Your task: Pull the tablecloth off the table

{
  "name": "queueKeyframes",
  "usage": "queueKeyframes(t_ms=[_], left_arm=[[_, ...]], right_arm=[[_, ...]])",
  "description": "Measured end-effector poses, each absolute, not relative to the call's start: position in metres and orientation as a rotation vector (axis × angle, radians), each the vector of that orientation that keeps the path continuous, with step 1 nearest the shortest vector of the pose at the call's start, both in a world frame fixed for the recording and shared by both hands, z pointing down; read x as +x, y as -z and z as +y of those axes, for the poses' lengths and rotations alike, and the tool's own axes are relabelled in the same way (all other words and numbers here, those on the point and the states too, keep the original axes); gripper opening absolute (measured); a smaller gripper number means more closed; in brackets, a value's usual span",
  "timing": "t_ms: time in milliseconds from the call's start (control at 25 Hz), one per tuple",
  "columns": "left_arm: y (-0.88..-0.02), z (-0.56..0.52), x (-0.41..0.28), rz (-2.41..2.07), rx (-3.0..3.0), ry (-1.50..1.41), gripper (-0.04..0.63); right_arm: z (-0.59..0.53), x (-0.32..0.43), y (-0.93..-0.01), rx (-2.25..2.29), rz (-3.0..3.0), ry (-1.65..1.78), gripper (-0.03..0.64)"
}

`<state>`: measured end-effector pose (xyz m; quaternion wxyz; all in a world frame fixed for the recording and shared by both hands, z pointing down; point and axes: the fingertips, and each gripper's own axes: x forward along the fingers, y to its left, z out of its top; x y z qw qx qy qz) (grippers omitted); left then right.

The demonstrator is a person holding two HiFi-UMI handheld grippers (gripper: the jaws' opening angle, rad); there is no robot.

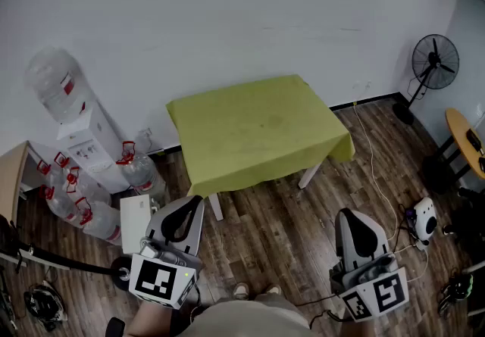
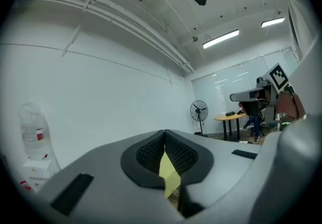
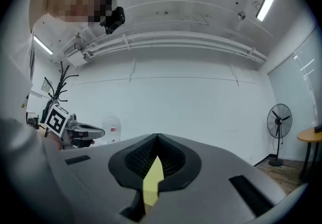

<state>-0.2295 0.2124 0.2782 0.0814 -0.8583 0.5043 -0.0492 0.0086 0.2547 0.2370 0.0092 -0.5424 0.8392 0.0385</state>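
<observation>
Nearest the lens, the fingers (image 2: 146, 153) of the left gripper (image 1: 191, 205) and the right gripper (image 1: 353, 216) were pressed together on nothing, held low by the person's body, probably a ready pose before any reach. Well apart from both, the tablecloth (image 1: 258, 131) lay spread over the surface (image 1: 309, 175) by the wall, its near hem hanging free. Bare floor (image 1: 280, 241) between gave room to pull, with water bottles (image 1: 79, 207) left and a cable (image 1: 377, 176) right.

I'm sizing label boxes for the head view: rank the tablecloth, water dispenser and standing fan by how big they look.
1. tablecloth
2. water dispenser
3. standing fan, though it stands farther off, so it may only look smallest.
</observation>
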Motion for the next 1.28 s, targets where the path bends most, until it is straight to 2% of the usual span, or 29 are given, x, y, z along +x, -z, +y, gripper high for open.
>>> queueKeyframes(t_ms=[720, 760, 840, 880, 1280], left_arm=[[-0.28, 0.196, -0.244, 1.6, -2.532, 0.105, 0.021], [-0.28, 0.193, -0.247, 1.623, -2.534, 0.078, 0.031], [-0.278, 0.188, -0.25, 1.645, -2.548, 0.026, 0.284], [-0.277, 0.187, -0.251, 1.644, -2.549, 0.013, 0.287], [-0.281, 0.17, -0.247, 1.631, -2.569, -0.045, 0.287]], right_arm=[[0.239, 0.017, -0.229, -1.779, 2.507, -0.207, 0.031], [0.237, 0.019, -0.228, -1.788, 2.488, -0.198, 0.042], [0.232, 0.021, -0.228, -1.808, 2.472, -0.181, 0.241], [0.231, 0.021, -0.229, -1.817, 2.47, -0.178, 0.262], [0.207, 0.038, -0.229, -1.837, 2.448, -0.223, 0.268]])
